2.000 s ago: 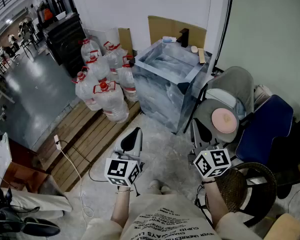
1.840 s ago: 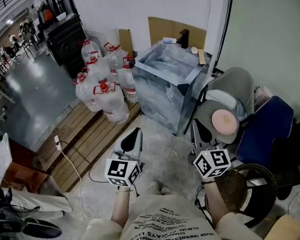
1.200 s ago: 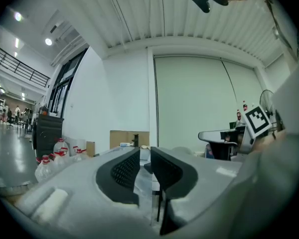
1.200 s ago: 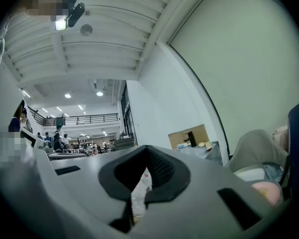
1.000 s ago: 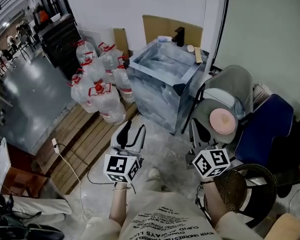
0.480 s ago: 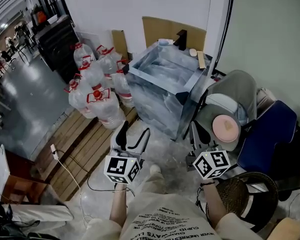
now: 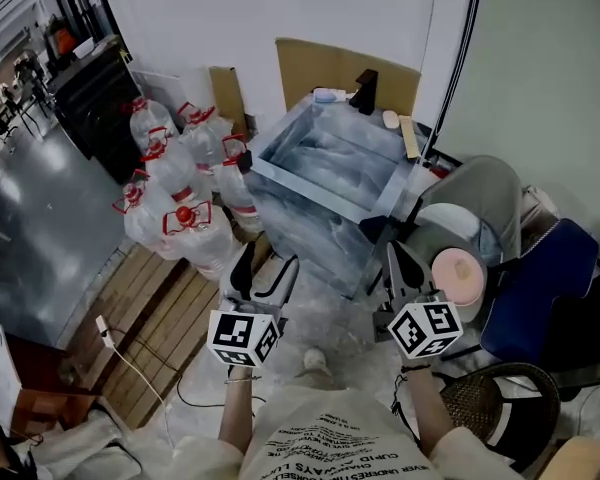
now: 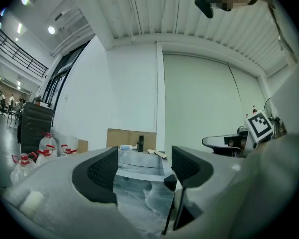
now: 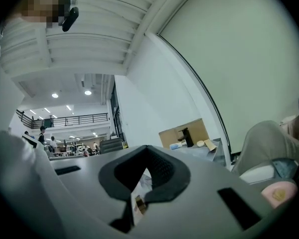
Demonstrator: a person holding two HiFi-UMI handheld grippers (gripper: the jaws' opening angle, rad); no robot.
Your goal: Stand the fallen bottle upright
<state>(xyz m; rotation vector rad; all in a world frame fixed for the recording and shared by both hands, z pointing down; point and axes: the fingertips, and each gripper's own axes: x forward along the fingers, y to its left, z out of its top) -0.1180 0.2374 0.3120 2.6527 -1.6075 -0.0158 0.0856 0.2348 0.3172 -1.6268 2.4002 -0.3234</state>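
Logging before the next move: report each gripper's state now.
Left gripper: open, jaws have just been opening, nothing between them.
Right gripper: shut, empty.

Head cam: on my head, looking steeply down over both arms. Cams on my left gripper [image 7: 265, 266] and right gripper [image 7: 396, 260] sit low, level, facing forward. All three share the grey basin [image 7: 310, 223] [image 8: 139, 188] [image 9: 215, 153].

Workshop-hall corner: water jugs [image 7: 170, 168] on wooden pallet [image 7: 150, 308], marble-look sink [image 7: 315, 191], bare concrete floor [image 7: 335, 313].
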